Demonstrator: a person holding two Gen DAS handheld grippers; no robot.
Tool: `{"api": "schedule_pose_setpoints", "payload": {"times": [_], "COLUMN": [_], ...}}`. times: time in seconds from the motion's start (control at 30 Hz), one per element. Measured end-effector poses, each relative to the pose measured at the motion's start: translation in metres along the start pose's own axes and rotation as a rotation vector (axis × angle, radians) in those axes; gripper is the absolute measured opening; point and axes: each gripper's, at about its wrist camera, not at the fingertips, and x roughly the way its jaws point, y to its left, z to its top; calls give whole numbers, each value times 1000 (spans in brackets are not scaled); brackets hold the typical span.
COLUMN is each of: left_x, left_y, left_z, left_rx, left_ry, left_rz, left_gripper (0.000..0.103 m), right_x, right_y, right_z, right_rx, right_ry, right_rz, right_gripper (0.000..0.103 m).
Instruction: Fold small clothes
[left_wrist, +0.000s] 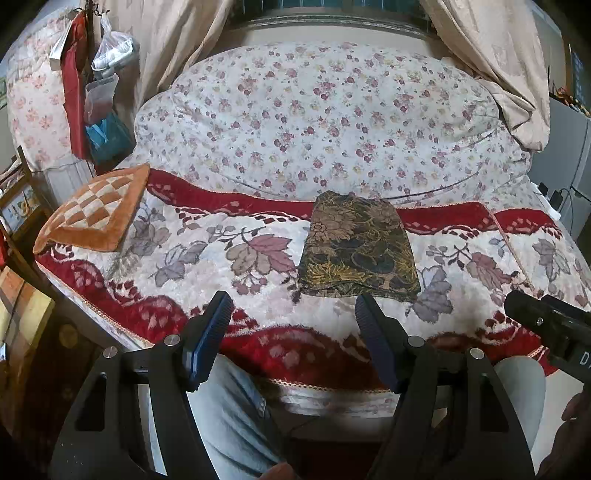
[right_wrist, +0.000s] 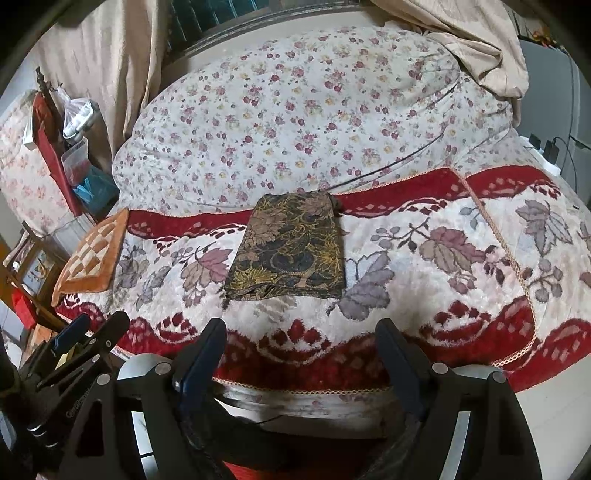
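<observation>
My left fingers (left_wrist: 293, 314) are spread wide with nothing between them, hovering over the near edge of the bed, just short of the dark cloth. My right fingers (right_wrist: 301, 341) are spread the same way and also bare, held over the red border at the near edge.

The small dark folded garment with its gold and brown floral print (left_wrist: 358, 245) lies flat on the plush red-and-white blanket patterned with leaves (left_wrist: 207, 258), its far end reaching the blanket's red band. It sits apart from both pairs of fingers, ahead of them and roughly between the two.

Behind the garment rises a bulky white quilt sprigged with small purple flowers (left_wrist: 314, 110). At the blanket's left corner rests an orange-and-cream checkered square cushion (left_wrist: 92, 210), well apart from the garment. Beige curtains (left_wrist: 173, 40) hang behind the quilt. My light-trousered legs (left_wrist: 229, 413) show below the left fingers.
</observation>
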Motion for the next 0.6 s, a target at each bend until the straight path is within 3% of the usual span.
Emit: {"api": "schedule_pose_setpoints", "payload": {"times": [0.6], "left_x": [16], "left_y": [13], "left_z": [5], "left_rx": [9], "left_ry": [16], "left_rz": [-12], "left_gripper": [70], "right_x": [8], "right_y": [-1], "right_z": [7], "right_rx": [-17], "right_ry": [4], "right_rz": [6], "right_gripper": [80]}}
